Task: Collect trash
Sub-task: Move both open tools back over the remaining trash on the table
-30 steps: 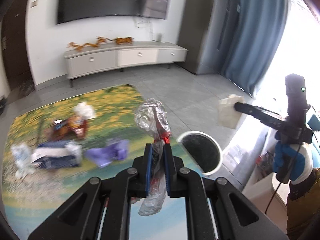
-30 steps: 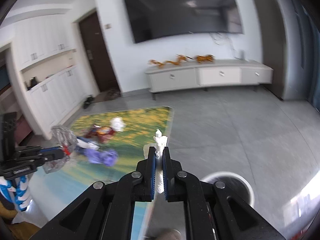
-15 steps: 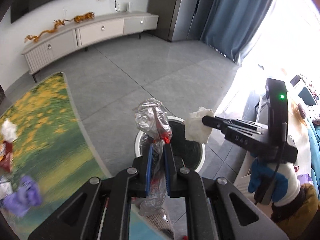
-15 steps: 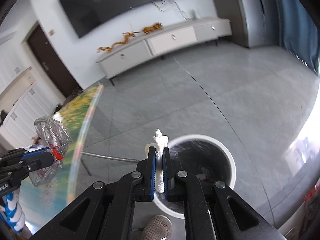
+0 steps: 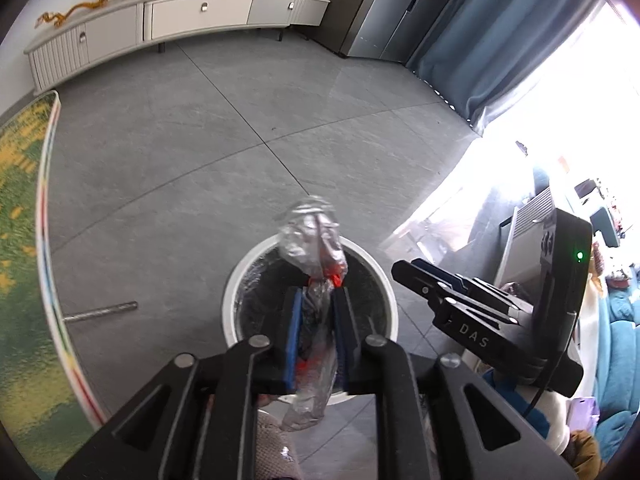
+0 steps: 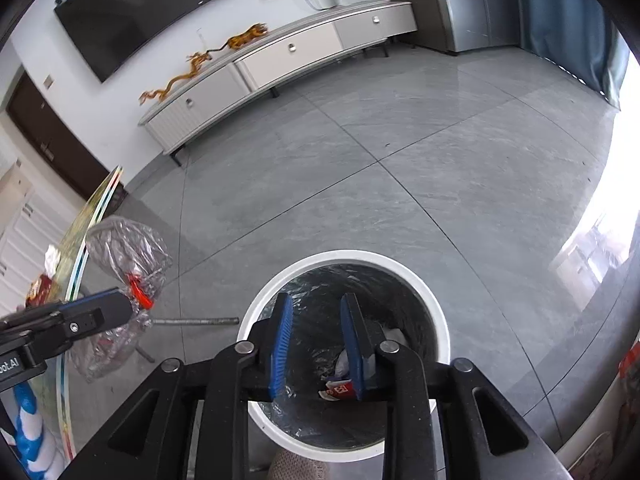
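Note:
My left gripper is shut on a crumpled clear plastic wrapper with a red tag, held above the round white trash bin. The wrapper also shows in the right wrist view, left of the bin. My right gripper is open and empty directly over the bin's mouth. It shows in the left wrist view at the right of the bin. Trash lies at the bottom of the black-lined bin, including white paper and a red and white scrap.
A glass table with a flowery green top is at the left, with trash at its far end. A metal table leg crosses the grey tiled floor. A white TV cabinet and blue curtains stand far off.
Both grippers moved from the table to over the bin. My right gripper opened and the white paper it held is gone from its jaws. My left gripper keeps the wrapper.

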Motion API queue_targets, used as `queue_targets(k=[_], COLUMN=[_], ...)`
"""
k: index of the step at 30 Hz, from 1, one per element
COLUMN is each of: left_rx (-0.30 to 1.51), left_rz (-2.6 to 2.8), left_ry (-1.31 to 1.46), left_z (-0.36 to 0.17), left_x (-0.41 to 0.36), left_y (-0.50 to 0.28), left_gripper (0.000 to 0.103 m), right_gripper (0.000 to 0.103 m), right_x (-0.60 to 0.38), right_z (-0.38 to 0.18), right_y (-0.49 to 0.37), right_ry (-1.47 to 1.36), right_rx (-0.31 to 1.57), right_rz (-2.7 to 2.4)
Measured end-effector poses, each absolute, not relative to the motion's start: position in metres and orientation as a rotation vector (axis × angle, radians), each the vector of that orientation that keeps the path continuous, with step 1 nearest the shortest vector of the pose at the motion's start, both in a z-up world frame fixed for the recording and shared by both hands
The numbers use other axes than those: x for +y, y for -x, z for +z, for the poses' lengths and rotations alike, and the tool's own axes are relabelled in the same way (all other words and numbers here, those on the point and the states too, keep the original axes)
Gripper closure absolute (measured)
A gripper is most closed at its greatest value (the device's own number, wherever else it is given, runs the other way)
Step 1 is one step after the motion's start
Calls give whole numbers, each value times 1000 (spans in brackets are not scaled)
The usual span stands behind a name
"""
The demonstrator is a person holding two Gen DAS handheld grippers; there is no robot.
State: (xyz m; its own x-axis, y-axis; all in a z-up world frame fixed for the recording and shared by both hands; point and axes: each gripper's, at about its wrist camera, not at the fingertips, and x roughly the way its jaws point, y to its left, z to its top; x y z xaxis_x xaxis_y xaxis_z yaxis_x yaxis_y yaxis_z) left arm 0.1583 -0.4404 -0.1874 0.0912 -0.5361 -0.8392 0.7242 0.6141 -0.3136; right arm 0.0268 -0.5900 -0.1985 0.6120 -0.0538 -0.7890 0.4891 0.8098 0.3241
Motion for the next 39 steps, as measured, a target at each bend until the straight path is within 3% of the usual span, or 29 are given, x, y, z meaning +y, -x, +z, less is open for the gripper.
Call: queue_targets(k=[1, 3, 9, 21, 39], left_rx=[1144, 1140, 1131, 950, 777], left_rz=[-945, -944, -961, -978, -875], left_ry=[-193, -177, -148, -119, -66], left_z=[-188, -186, -177, -102, -35], left_x=[-440, -439, -434, -374, -199], left_y=[-158, -157, -153, -118, -98], left_gripper=[68, 58, 58, 58, 56], right_gripper=[75, 74, 72, 68, 58], right_x=[-591, -593, -593, -548, -425], right_z=[-197, -194, -166, -89, -8], right_y=[-24, -21, -5, 19, 13], right_ry=[-563, -570, -567, -502, -325], right_rx=[856, 846, 785, 648, 574], right_rz=[-345, -361, -397, -365, -213])
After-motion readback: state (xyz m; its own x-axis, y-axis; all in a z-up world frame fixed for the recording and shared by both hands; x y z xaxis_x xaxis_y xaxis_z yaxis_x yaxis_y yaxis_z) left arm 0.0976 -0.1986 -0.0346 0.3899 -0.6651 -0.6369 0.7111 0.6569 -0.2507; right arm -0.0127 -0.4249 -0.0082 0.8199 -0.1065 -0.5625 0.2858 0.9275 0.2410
